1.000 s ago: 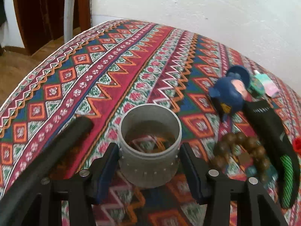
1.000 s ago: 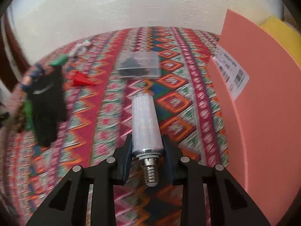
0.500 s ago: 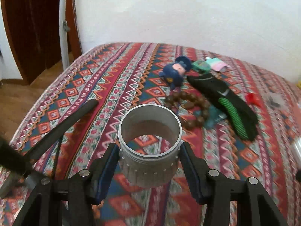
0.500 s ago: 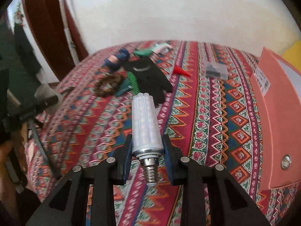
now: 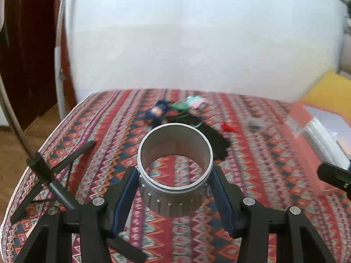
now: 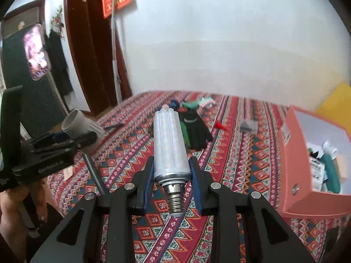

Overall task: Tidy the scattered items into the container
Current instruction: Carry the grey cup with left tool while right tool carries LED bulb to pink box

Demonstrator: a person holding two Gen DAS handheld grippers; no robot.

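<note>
Both grippers now lifted higher above the patterned cloth (image 5: 252,175), left gripper (image 5: 175,188) pinching a grey ring (image 5: 175,201), right gripper (image 6: 172,182) pinching a white bulb (image 6: 169,144), pink box (image 6: 294,164) at right.

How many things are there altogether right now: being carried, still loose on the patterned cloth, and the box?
Carried: 2, the grey ring in the left gripper, the LED bulb in the right gripper
Loose on the cloth: 5 clearly, blue doll, green-pink item, black glove, red piece, clear case
Box: 1, pink box
Total: 8
</note>
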